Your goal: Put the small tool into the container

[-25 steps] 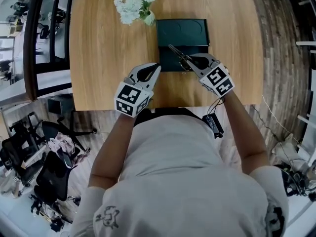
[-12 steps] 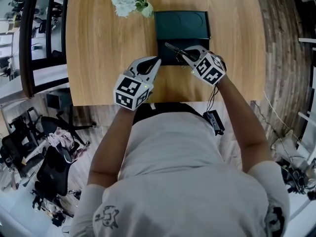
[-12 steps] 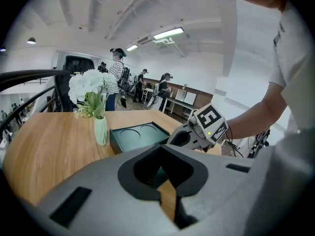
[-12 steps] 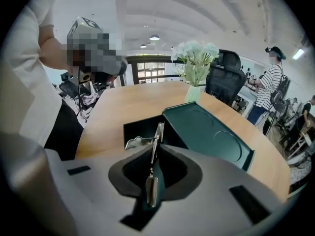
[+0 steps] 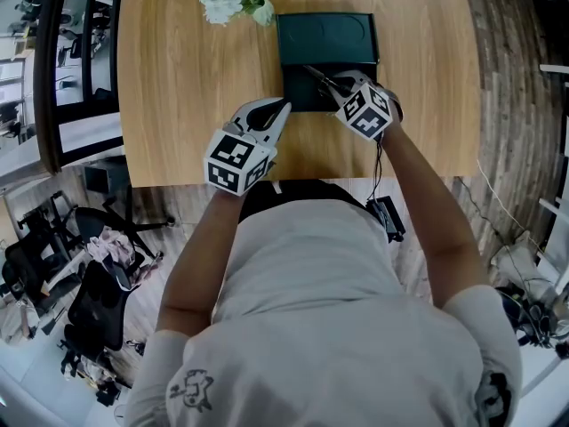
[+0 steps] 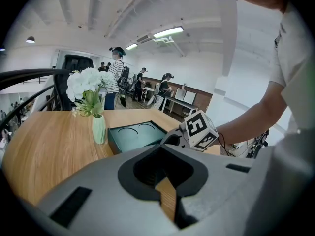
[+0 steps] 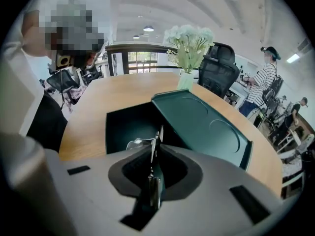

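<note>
Right gripper (image 5: 338,87) lower over container (image 5: 326,38) — small tool (image 7: 156,141) edge-on in own view.

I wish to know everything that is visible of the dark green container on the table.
The container is a dark green, matte rectangular box, lying open on the wooden table. Its shallow base, dark inside, is nearer the person; the lid, with two round recesses, lies beyond it, edge to edge. A pale green vase stands beside the lid's corner. The right gripper holds a small metal tool over the base; whether they touch cannot be told.
</note>
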`<action>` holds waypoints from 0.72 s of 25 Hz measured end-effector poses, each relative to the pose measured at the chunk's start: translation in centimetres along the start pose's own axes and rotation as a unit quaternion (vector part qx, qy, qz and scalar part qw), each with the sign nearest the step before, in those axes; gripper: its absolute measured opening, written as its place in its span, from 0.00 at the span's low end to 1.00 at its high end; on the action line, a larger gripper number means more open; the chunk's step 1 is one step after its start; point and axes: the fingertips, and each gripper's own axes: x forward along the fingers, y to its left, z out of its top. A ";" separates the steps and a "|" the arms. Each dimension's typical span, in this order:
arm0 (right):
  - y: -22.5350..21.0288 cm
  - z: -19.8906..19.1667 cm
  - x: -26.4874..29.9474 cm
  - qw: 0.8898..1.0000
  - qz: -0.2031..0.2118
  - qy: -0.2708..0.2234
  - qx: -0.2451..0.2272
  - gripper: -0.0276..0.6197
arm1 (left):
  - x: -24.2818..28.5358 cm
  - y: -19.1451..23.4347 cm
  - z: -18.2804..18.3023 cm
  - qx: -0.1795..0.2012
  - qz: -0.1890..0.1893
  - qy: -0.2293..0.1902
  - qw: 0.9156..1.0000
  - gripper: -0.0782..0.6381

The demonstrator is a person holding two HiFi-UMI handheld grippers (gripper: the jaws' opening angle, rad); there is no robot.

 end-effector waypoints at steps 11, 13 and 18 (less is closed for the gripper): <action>1.9 -0.6 1.3 0.997 0.040 0.033 0.051 0.23 | -0.9 -0.5 0.4 -0.005 -0.005 -0.002 1.000 0.12; 2.5 -0.8 1.5 0.996 0.056 0.040 0.064 0.27 | -1.0 -0.8 0.5 -0.001 -0.007 -0.001 1.000 0.12; 3.1 -1.0 0.7 0.990 0.076 0.037 0.112 0.36 | -2.1 -1.2 0.7 0.004 -0.008 -0.001 1.000 0.12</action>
